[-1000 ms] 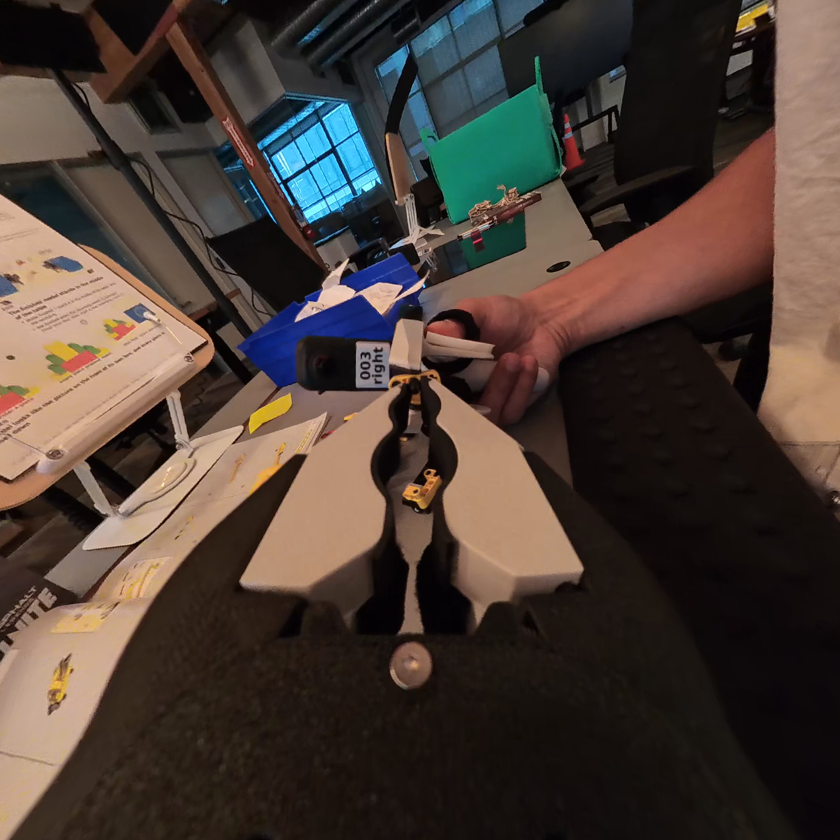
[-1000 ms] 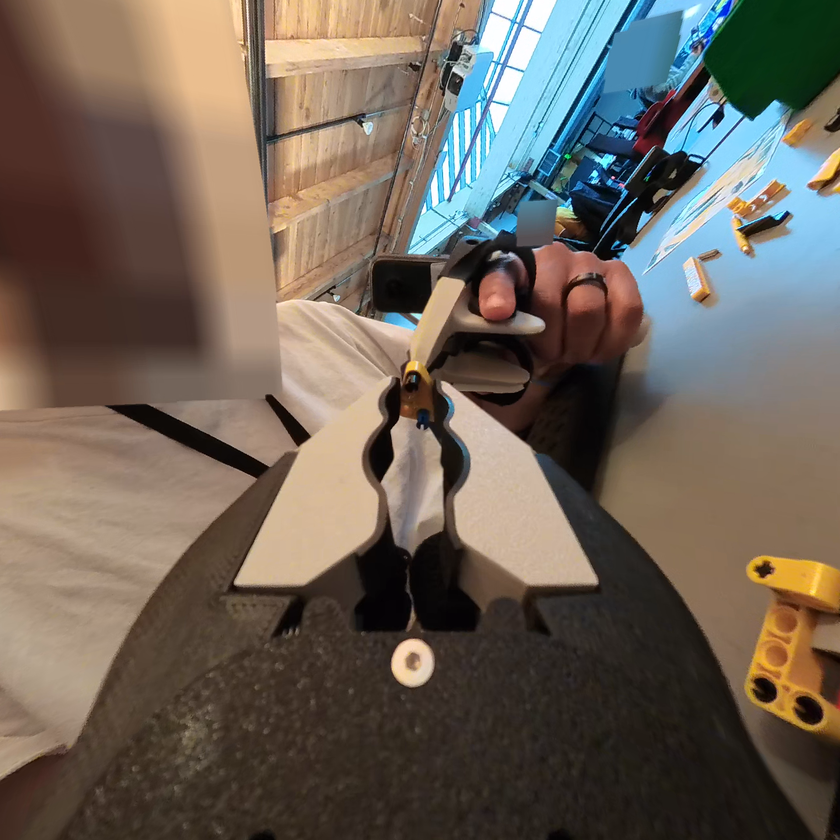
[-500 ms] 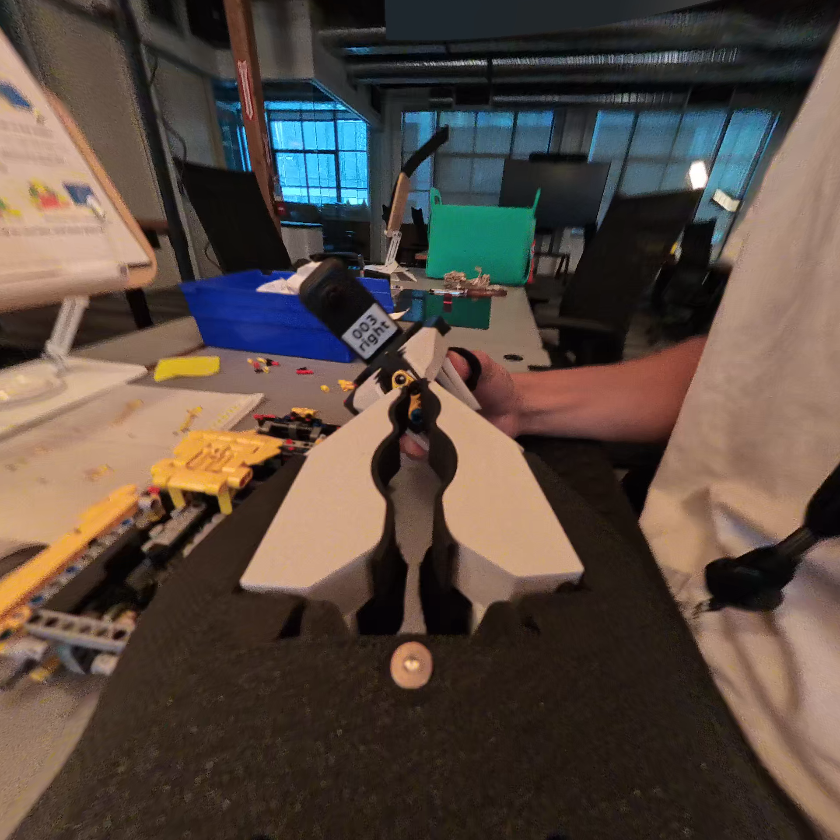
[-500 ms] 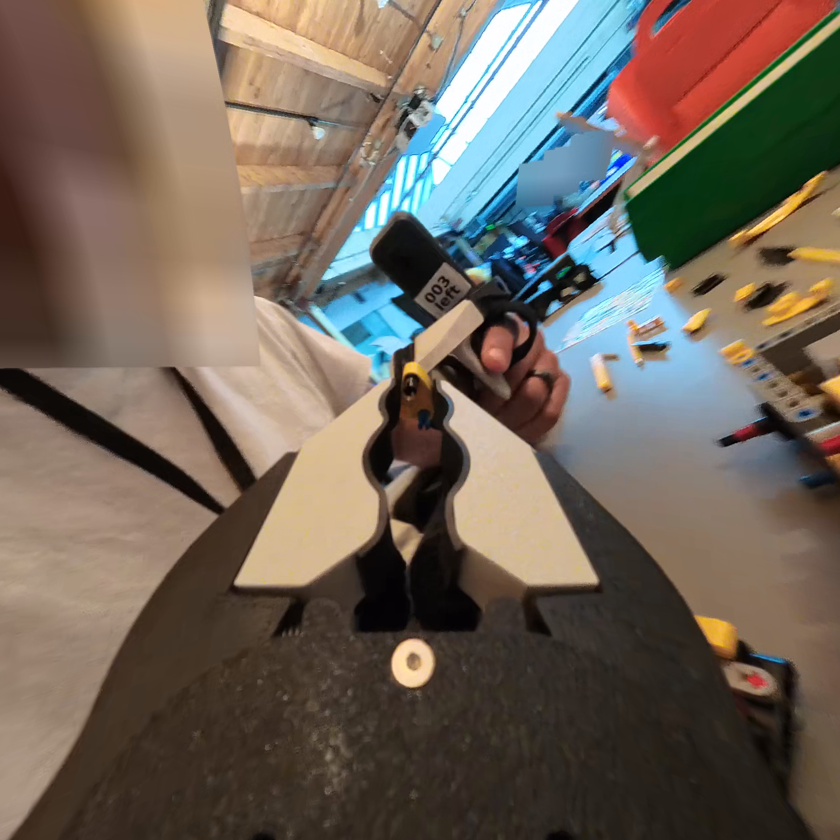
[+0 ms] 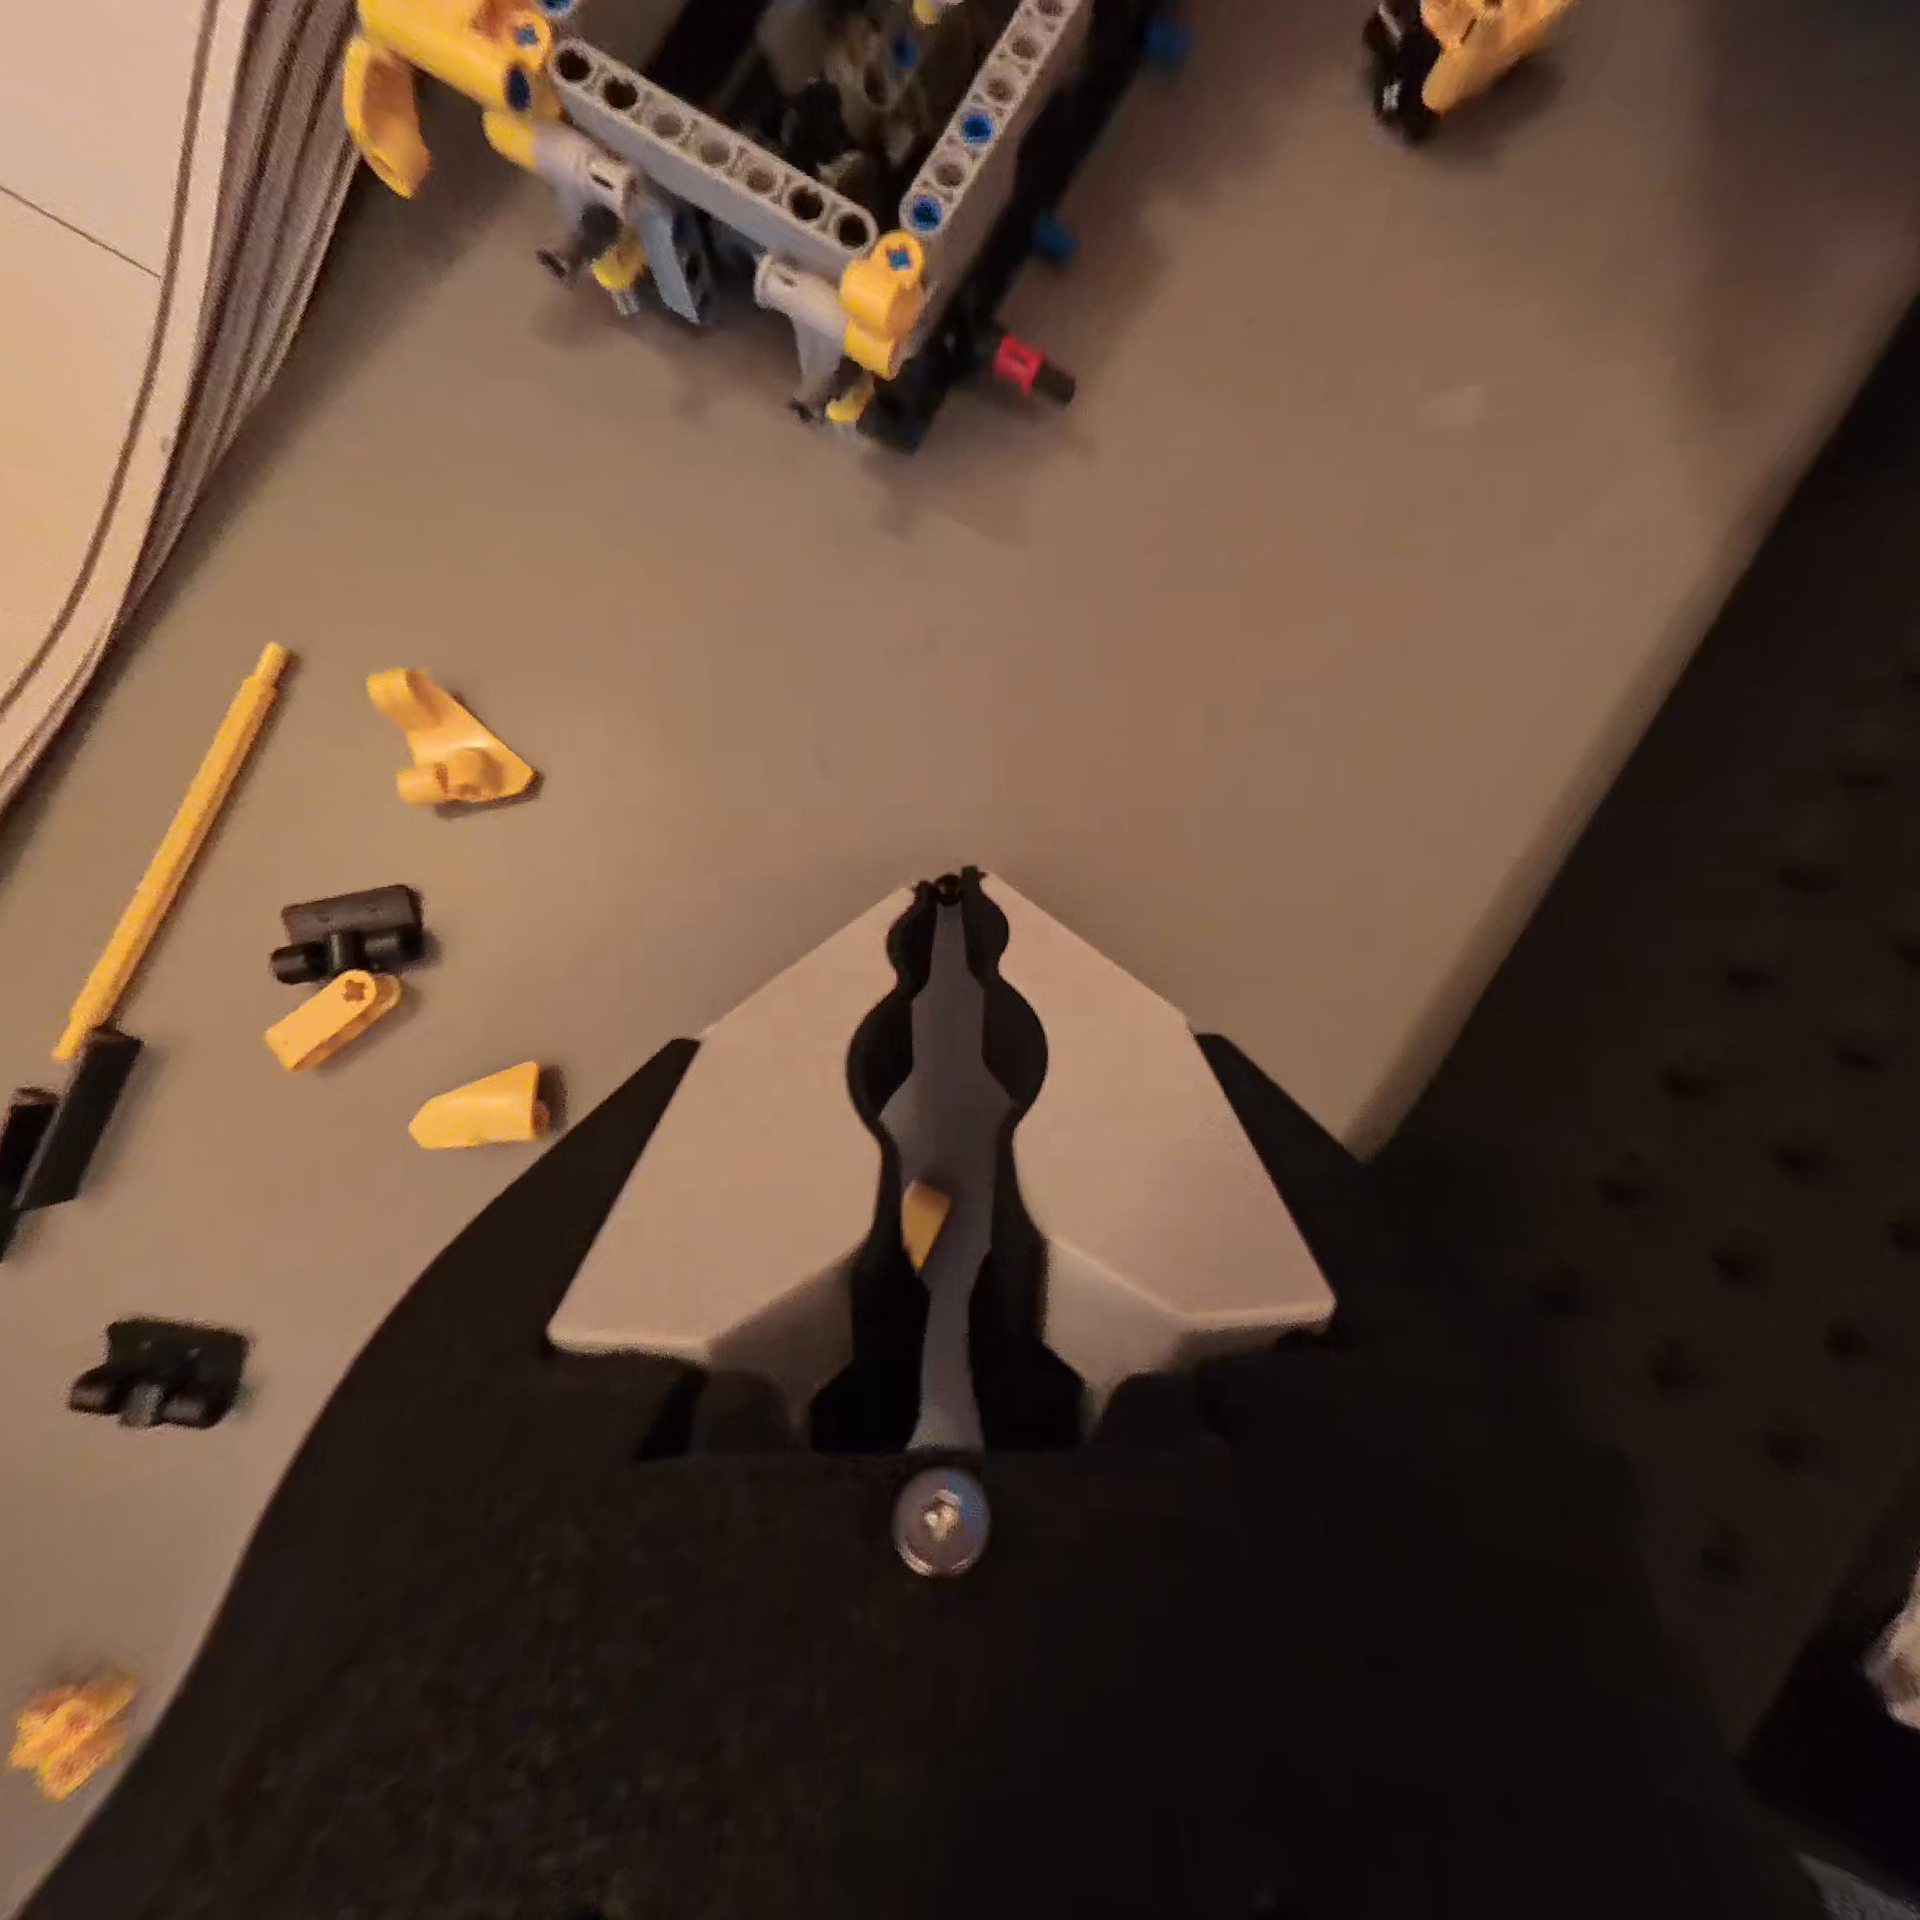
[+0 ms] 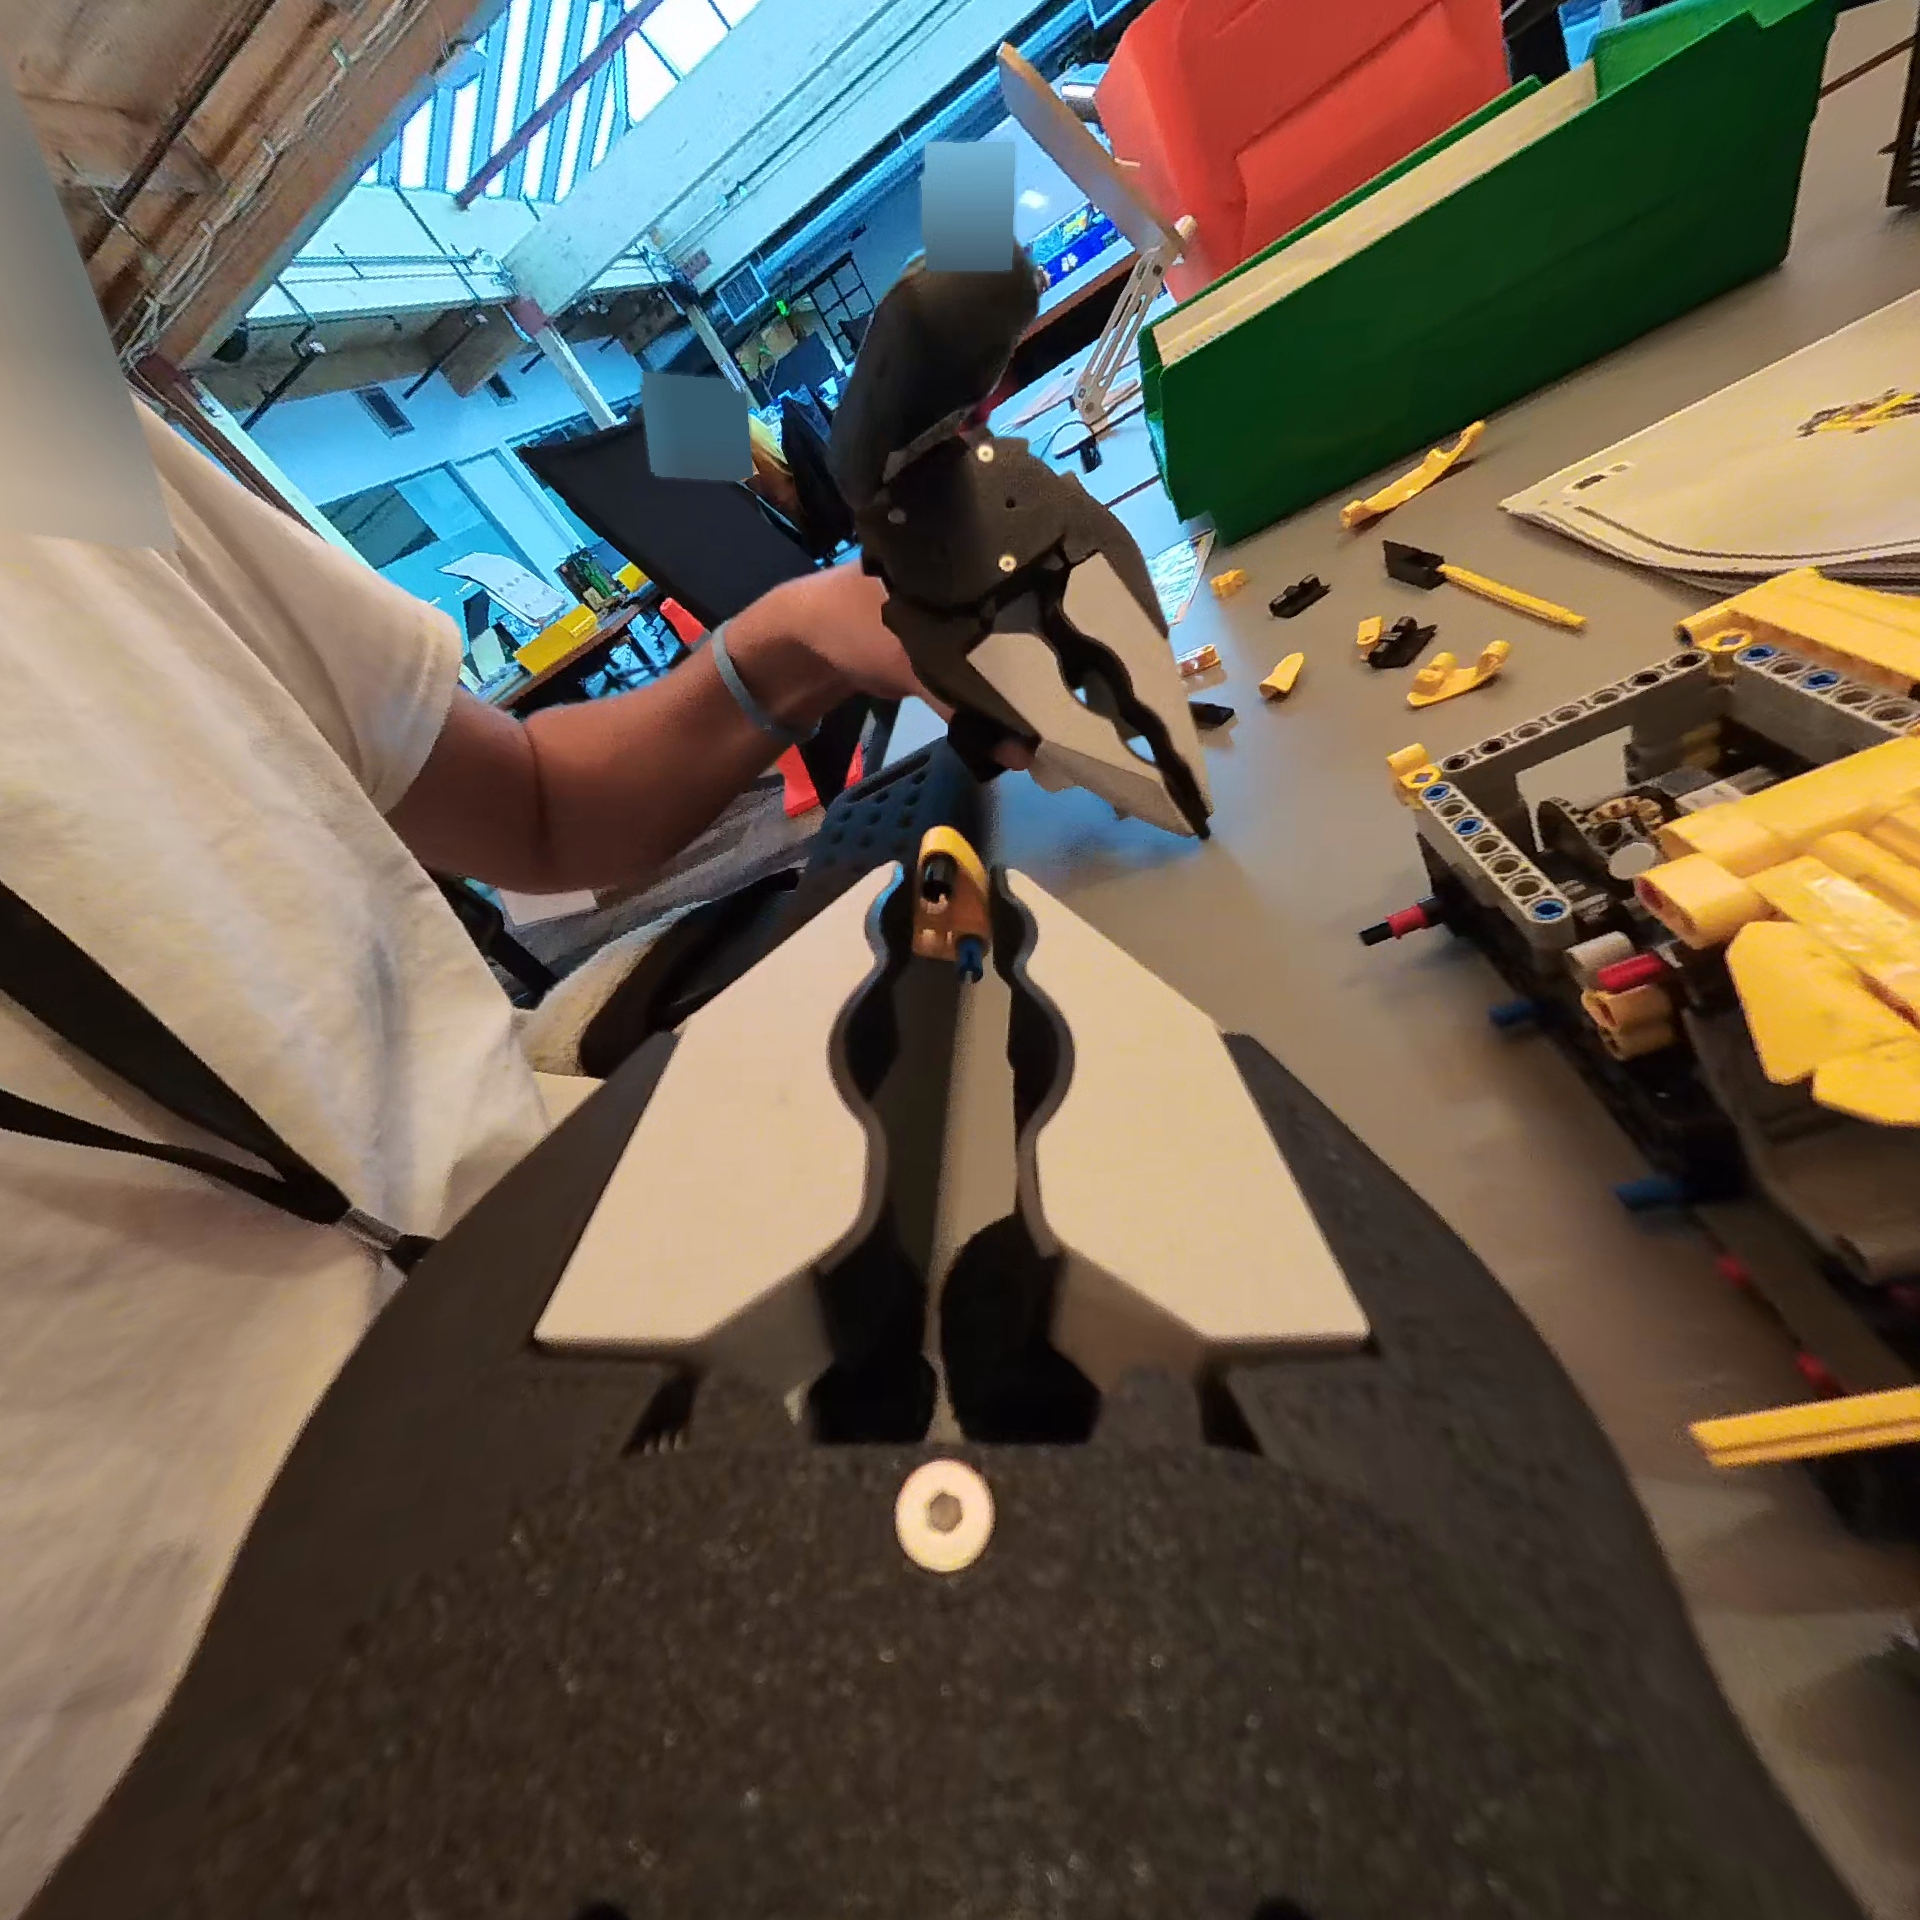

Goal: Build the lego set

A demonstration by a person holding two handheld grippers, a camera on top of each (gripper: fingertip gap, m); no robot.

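Observation:
My right gripper [image 6: 948, 883] is shut on a small yellow connector with a blue pin [image 6: 943, 902] and holds it in the air in front of the person's white shirt. My left gripper [image 5: 945, 888] points down at the grey table [image 5: 1195, 644]; its jaws are closed and nothing shows between the tips. It also shows in the right wrist view [image 6: 1195, 821], just above the table. The part-built yellow and grey lego model [image 5: 790, 177] stands beyond the left gripper and to the right in the right wrist view [image 6: 1662, 894].
Loose parts lie to the left of the left gripper: a long yellow axle [image 5: 177, 842], a yellow connector [image 5: 447, 738], black pieces [image 5: 348, 930] and small yellow pieces [image 5: 478, 1120]. An instruction booklet [image 6: 1766, 499] and a green bin [image 6: 1455, 312] stand at the back. The table edge [image 5: 1558, 935] runs on the right.
The two grippers were tip to tip on the yellow connector. The left gripper has come off it and swung down toward the table; the right gripper still holds it.

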